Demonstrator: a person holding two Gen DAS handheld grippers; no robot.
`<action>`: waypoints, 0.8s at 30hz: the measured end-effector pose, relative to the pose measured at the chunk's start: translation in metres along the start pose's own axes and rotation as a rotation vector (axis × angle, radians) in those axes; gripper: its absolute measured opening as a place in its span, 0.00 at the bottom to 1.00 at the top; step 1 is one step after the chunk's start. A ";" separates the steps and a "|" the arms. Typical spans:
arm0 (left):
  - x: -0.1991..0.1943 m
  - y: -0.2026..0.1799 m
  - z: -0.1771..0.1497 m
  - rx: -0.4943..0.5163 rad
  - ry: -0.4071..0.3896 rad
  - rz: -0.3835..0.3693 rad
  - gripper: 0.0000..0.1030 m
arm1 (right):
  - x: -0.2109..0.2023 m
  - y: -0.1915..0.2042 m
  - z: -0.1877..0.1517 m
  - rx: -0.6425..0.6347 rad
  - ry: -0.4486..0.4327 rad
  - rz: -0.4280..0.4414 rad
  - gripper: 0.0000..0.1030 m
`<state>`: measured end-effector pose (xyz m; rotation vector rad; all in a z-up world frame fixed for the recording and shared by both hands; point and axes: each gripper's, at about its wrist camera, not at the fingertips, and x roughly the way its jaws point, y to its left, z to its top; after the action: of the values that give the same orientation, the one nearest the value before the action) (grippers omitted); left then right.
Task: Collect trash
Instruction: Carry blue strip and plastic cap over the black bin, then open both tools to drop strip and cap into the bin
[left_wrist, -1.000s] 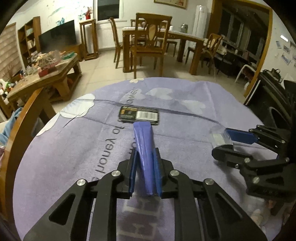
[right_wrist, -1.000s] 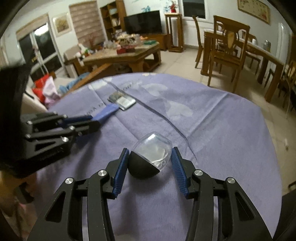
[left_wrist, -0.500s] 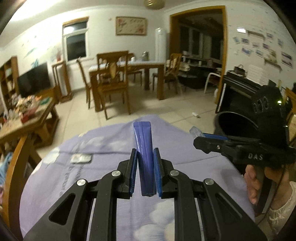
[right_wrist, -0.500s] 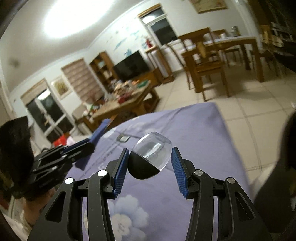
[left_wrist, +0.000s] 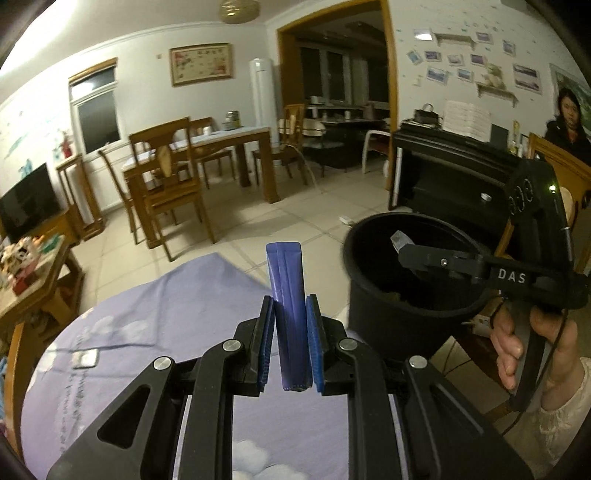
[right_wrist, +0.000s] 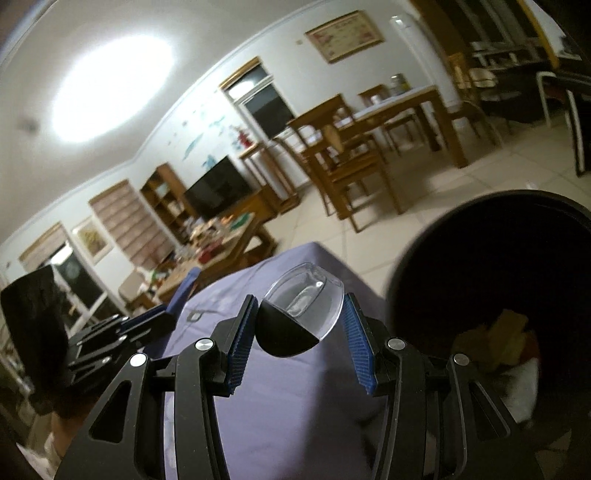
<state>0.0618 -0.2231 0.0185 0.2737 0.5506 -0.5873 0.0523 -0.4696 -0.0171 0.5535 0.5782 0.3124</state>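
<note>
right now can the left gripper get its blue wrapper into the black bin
Probably yes. The black bin stands open just right of the left gripper, beside the table. But the right gripper already reaches over its mouth with the clear capsule, so they may crowd.

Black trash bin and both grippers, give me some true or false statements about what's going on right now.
1. The left gripper is clamped on a blue wrapper. True.
2. The right gripper is empty. False: it holds a clear and black capsule.
3. The black trash bin already has something inside. True: crumpled yellowish scraps lie at the bottom.
4. The flat packet on the purple tablecloth is in the bin. False: it lies on the cloth.
</note>
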 end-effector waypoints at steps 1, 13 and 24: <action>0.003 -0.006 0.002 0.009 0.001 -0.007 0.18 | -0.003 -0.007 -0.001 0.010 -0.005 -0.005 0.46; 0.044 -0.074 0.018 0.116 0.012 -0.084 0.18 | -0.057 -0.094 -0.005 0.121 -0.075 -0.083 0.46; 0.079 -0.106 0.022 0.149 0.043 -0.122 0.18 | -0.061 -0.130 -0.012 0.173 -0.091 -0.116 0.46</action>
<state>0.0633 -0.3520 -0.0176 0.3965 0.5689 -0.7435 0.0129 -0.5958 -0.0738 0.6940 0.5498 0.1277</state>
